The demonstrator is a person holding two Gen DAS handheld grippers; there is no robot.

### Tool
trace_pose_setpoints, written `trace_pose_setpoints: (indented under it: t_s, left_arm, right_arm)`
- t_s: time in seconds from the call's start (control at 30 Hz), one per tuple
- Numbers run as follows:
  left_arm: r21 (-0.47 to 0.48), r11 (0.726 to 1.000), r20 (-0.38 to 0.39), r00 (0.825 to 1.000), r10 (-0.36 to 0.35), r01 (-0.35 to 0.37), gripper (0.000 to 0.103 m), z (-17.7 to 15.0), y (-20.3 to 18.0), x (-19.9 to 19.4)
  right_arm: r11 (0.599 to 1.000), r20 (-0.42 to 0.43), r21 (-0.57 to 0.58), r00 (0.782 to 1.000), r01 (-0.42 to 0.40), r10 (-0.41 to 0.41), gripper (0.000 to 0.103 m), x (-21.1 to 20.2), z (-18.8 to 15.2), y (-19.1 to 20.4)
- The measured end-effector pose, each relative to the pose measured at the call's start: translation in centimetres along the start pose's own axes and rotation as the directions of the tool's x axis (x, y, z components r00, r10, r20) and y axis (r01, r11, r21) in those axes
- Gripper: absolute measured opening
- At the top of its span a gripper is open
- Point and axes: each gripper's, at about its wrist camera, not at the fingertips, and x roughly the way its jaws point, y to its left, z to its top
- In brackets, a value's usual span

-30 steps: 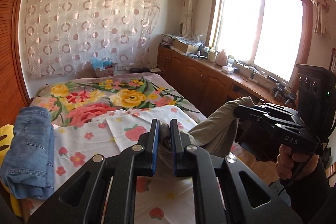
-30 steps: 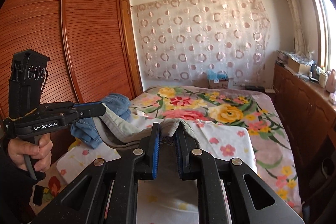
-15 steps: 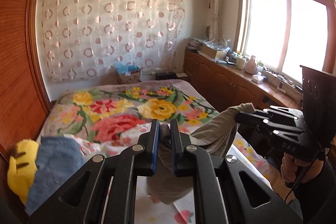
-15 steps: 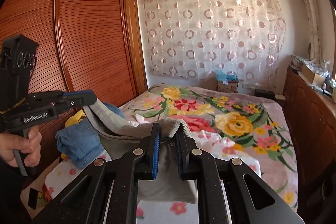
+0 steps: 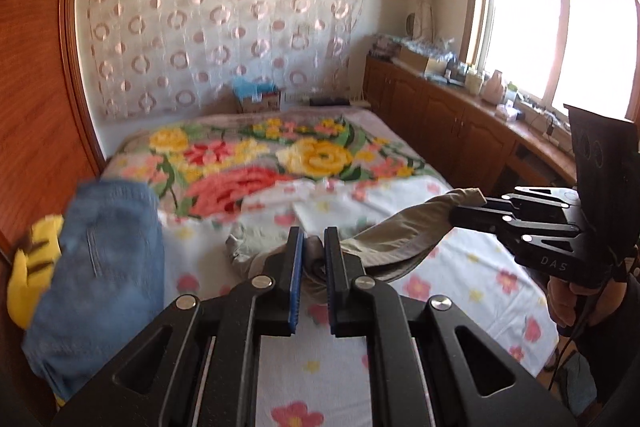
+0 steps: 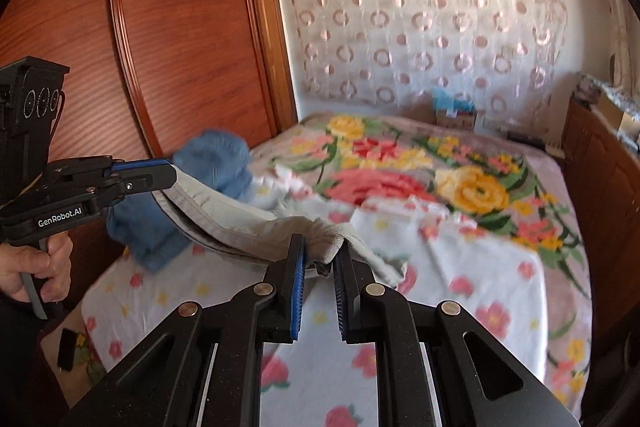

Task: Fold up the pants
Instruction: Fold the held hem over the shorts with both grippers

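Observation:
Khaki pants [image 5: 400,239] hang stretched between my two grippers above the bed. My left gripper [image 5: 312,239] is shut on one end of the waistband; it also shows at the left of the right wrist view [image 6: 168,175]. My right gripper [image 6: 320,247] is shut on the other end; it shows at the right of the left wrist view [image 5: 456,215]. The pants [image 6: 224,211] sag between them, and the lower fabric touches the white flowered sheet [image 6: 460,267].
Folded blue jeans [image 5: 100,259] lie at the bed's left edge beside a yellow plush toy [image 5: 28,279]. A flowered blanket [image 5: 280,159] covers the far half of the bed. A wooden wardrobe [image 6: 140,47] stands left, a wooden counter [image 5: 480,123] under the window right.
Both grippers have come down and forward with the pants, from held high to low over the sheet. The hanging fabric now reaches the bed.

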Motion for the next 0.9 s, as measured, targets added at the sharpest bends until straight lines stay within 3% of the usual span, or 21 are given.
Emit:
trace_pose_setpoints:
  t_s: [0.23, 0.7, 0.9]
  left_arm:
    - [-0.040, 0.999, -0.054, 0.998, -0.029, 0.026, 0.011, -6.4, -0.6, 0.1]
    - [-0.106, 0.990, -0.110, 0.988, -0.105, 0.094, 0.011, -13.5, -2.3, -1.2]
    - [-0.085, 0.993, -0.127, 0.987, -0.096, 0.085, 0.011, -15.2, -3.3, -1.7]
  right_arm:
    - [0.999, -0.069, 0.030, 0.997, -0.023, 0.025, 0.013, 1.5, -3.2, 0.9]
    - [0.992, -0.129, 0.119, 0.990, -0.042, 0.057, 0.013, -1.0, -8.7, 1.5]
    - [0.992, -0.150, 0.122, 0.987, -0.036, 0.054, 0.013, -1.6, -10.1, 2.0]
